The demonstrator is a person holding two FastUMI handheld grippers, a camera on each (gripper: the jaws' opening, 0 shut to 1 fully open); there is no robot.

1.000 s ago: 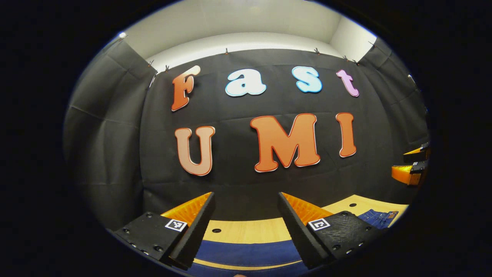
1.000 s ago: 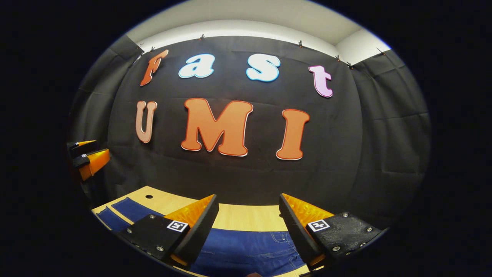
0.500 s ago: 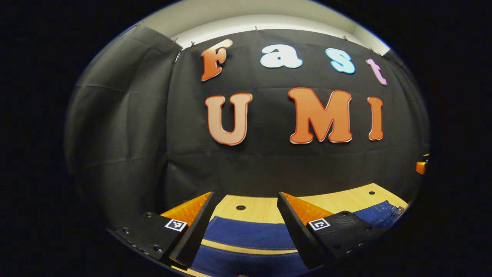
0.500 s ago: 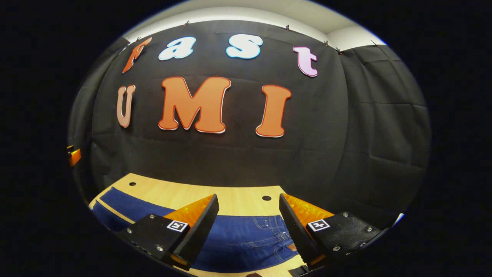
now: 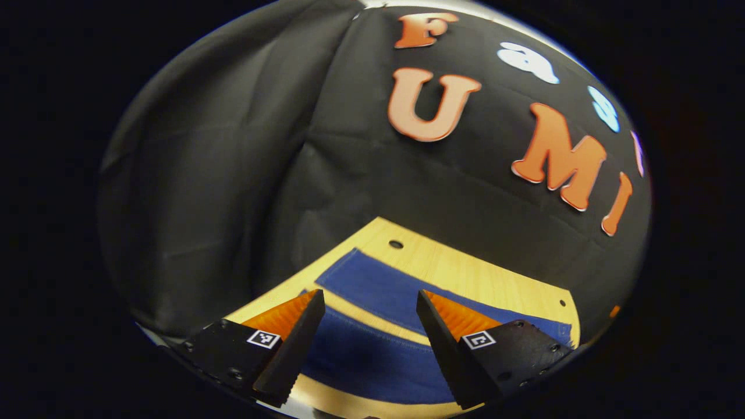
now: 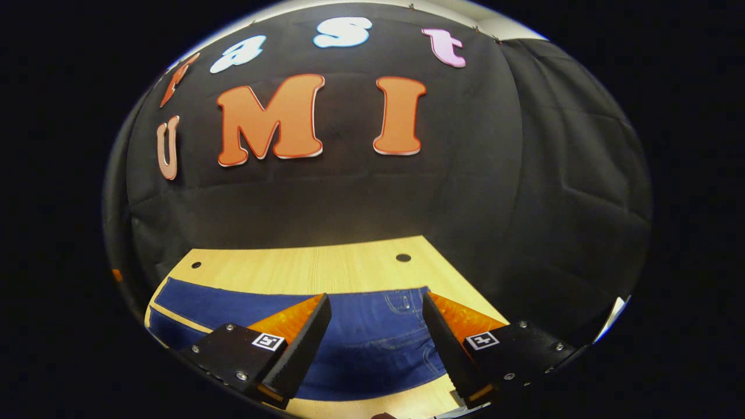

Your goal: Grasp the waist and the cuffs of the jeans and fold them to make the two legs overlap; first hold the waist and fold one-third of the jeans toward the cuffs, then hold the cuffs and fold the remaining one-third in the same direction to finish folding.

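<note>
Dark blue jeans (image 5: 372, 291) lie flat on a light wooden table (image 5: 465, 273), their two legs spread apart with a strip of wood between them. In the left gripper view my left gripper (image 5: 366, 314) hovers open above the leg ends, nothing between its fingers. The right gripper view shows the waist and pocket part of the jeans (image 6: 372, 334). My right gripper (image 6: 375, 314) hangs open just above that part, with a wide gap between the fingers.
The wooden table (image 6: 302, 267) has small round holes near its far edge (image 6: 403, 257). Black cloth walls close in behind and to both sides of the table. A bare strip of wood (image 6: 361, 407) lies between the jeans and the near edge.
Both grippers have tilted down toward the table and stayed open. More of the jeans and the tabletop has come into sight. The left gripper view has also swung to the left.
</note>
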